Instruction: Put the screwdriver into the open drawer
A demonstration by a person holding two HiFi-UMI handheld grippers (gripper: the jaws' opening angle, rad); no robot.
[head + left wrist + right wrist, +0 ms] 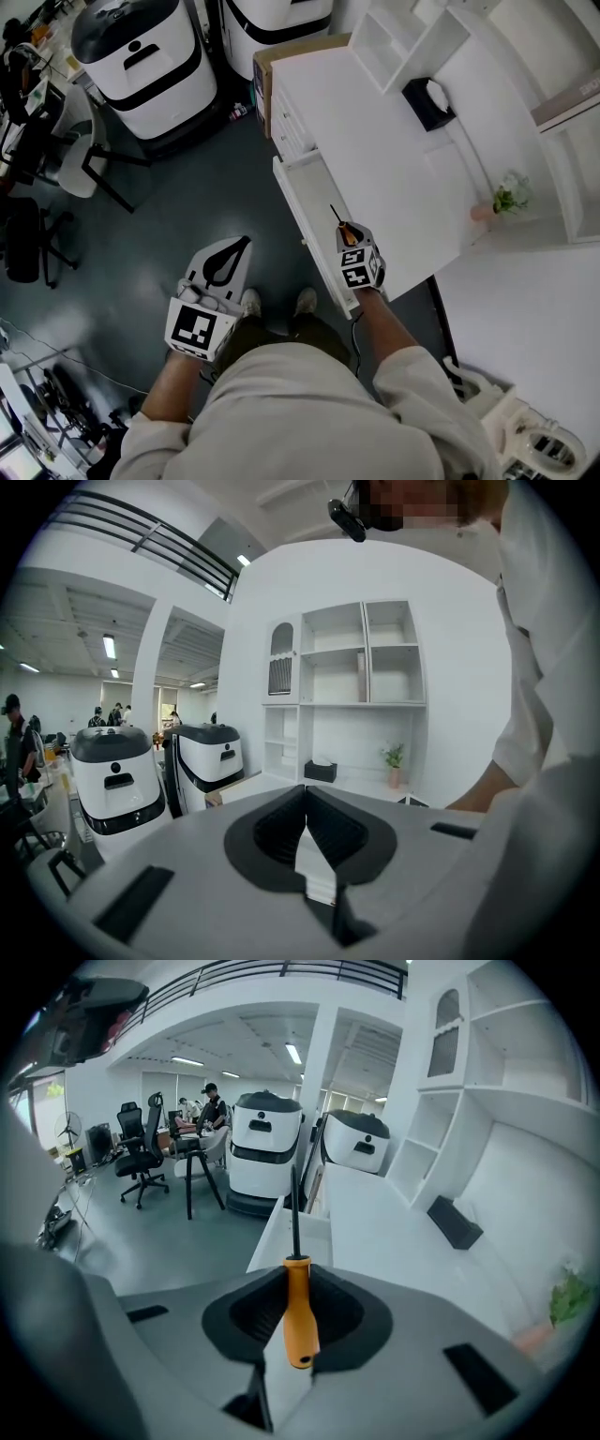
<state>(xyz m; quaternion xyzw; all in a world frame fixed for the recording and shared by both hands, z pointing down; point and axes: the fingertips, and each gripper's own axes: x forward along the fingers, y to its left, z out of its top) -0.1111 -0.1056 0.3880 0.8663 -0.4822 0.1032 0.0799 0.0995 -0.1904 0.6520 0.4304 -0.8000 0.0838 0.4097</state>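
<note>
The right gripper (298,1286) had its fingers clamped on the orange handle of a screwdriver (300,1321). The thin dark shaft pointed forward, away from the person. Seen from the head camera, gripper and screwdriver hung above the near end of an open white drawer (307,187), which stuck out from the front of a white desk (375,141). The left gripper (230,253) was held well apart from them, over the dark floor (169,216), its fingers pressed together with nothing between them.

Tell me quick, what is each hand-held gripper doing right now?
Left hand-held gripper: shut, nothing in it.
Right hand-held gripper: shut on the orange screwdriver.
</note>
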